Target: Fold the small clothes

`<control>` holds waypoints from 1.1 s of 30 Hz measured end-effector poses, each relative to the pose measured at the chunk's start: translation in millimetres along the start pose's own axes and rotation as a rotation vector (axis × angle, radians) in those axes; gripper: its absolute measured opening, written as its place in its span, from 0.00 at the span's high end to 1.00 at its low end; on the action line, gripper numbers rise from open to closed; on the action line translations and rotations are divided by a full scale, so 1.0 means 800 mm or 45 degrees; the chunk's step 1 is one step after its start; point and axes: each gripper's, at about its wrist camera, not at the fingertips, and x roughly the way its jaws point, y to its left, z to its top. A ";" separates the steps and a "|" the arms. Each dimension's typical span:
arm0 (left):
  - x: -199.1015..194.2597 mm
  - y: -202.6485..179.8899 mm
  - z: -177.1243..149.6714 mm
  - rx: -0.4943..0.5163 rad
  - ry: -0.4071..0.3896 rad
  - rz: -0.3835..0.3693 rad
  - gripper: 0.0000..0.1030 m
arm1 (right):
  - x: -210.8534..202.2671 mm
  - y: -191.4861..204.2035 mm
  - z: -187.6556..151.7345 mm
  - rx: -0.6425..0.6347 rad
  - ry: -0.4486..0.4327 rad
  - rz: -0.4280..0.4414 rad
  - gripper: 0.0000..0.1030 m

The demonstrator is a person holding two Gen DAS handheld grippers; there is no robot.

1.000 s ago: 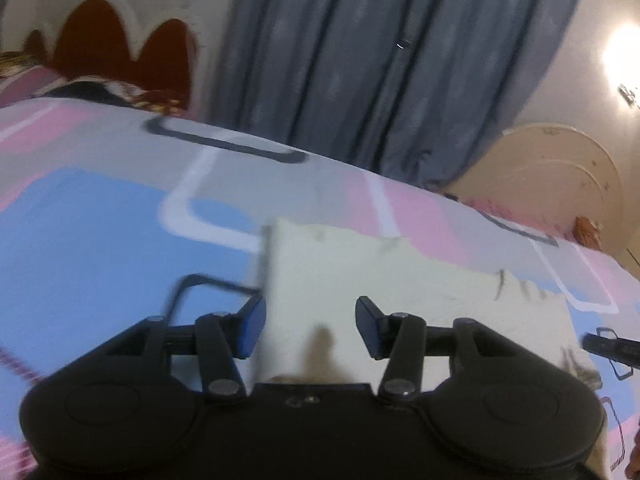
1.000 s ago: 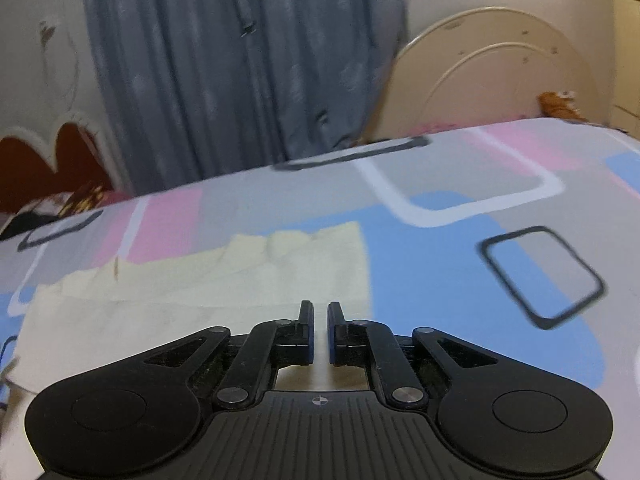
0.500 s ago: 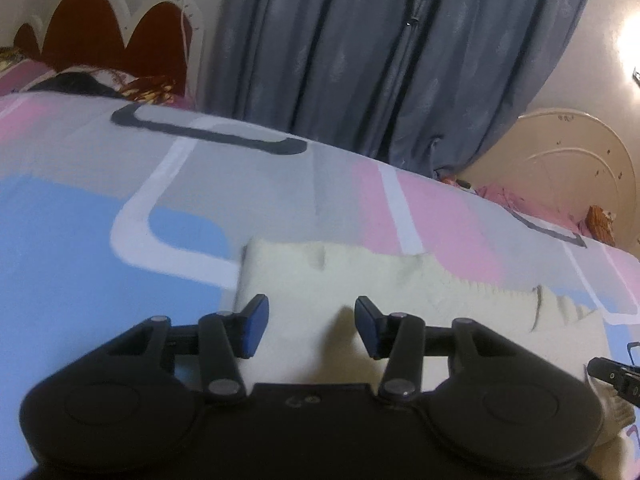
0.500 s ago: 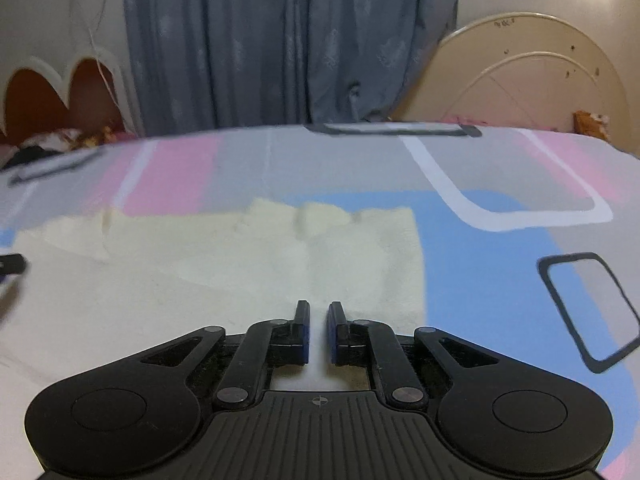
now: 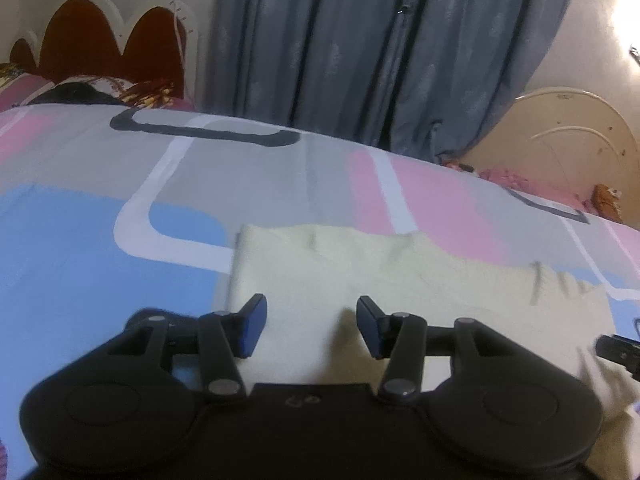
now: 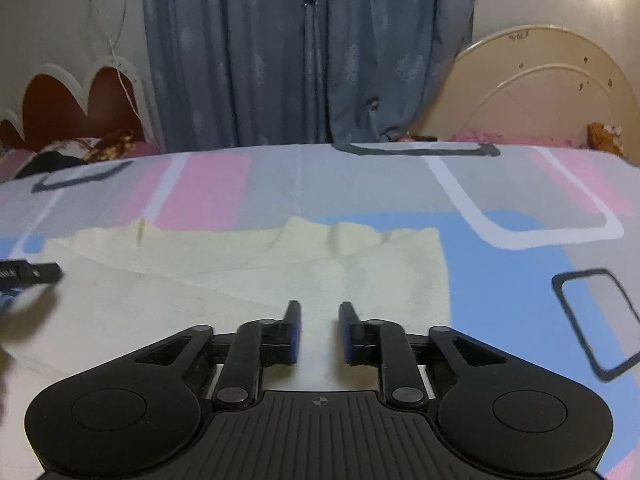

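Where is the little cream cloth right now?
The cream cloth lies flat on the patterned bedsheet, just ahead of both grippers, in front of the grey curtain.

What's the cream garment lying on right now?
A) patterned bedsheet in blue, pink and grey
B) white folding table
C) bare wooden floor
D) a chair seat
A: the cream garment lies flat on the bedsheet, whose blue, pink and grey blocks with white and dark outlines show all around it in both wrist views.
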 end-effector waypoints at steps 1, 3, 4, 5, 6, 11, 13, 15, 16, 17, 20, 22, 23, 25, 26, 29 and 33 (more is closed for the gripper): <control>-0.007 -0.005 -0.004 0.006 -0.003 -0.016 0.53 | -0.004 0.002 -0.001 -0.001 -0.002 0.007 0.78; -0.018 -0.014 -0.011 0.016 -0.003 -0.039 0.53 | -0.010 0.009 -0.006 -0.014 0.006 0.018 0.78; -0.023 -0.021 -0.017 0.033 0.001 -0.053 0.53 | -0.010 0.011 -0.008 -0.021 0.015 0.025 0.77; -0.025 -0.027 -0.021 0.050 0.002 -0.063 0.53 | -0.011 0.014 -0.011 -0.029 0.023 0.028 0.77; -0.028 -0.033 -0.026 0.070 0.004 -0.066 0.53 | -0.011 0.016 -0.014 -0.039 0.033 0.030 0.77; -0.025 -0.038 -0.058 0.162 0.018 -0.022 0.52 | -0.006 0.015 -0.035 -0.124 0.073 -0.024 0.77; -0.032 -0.034 -0.068 0.219 -0.004 -0.006 0.52 | -0.011 -0.001 -0.045 -0.135 0.056 -0.055 0.77; -0.043 -0.029 -0.074 0.235 -0.012 0.006 0.52 | -0.017 -0.024 -0.050 -0.094 0.055 -0.079 0.77; -0.046 -0.028 -0.075 0.233 -0.013 0.009 0.52 | -0.020 -0.031 -0.051 -0.075 0.056 -0.078 0.77; -0.048 -0.029 -0.075 0.227 -0.013 0.016 0.53 | -0.023 -0.035 -0.052 -0.080 0.056 -0.079 0.77; -0.056 -0.035 -0.072 0.195 -0.004 0.041 0.53 | -0.026 -0.025 -0.053 -0.152 0.057 -0.114 0.77; -0.068 -0.039 -0.071 0.172 -0.014 0.020 0.53 | -0.033 -0.023 -0.052 -0.128 0.057 -0.116 0.77; -0.075 -0.042 -0.072 0.172 -0.016 0.008 0.53 | -0.037 -0.023 -0.053 -0.114 0.052 -0.105 0.77; -0.087 -0.050 -0.074 0.172 -0.024 -0.022 0.53 | -0.047 -0.024 -0.053 -0.092 0.052 -0.074 0.77; -0.092 -0.055 -0.076 0.171 -0.025 -0.039 0.52 | -0.054 -0.023 -0.055 -0.073 0.048 -0.038 0.77; -0.106 -0.069 -0.092 0.148 -0.003 -0.097 0.52 | -0.072 -0.008 -0.059 -0.060 0.058 0.073 0.77; -0.108 -0.084 -0.122 0.196 0.060 -0.092 0.52 | -0.092 0.034 -0.083 -0.174 0.074 0.189 0.77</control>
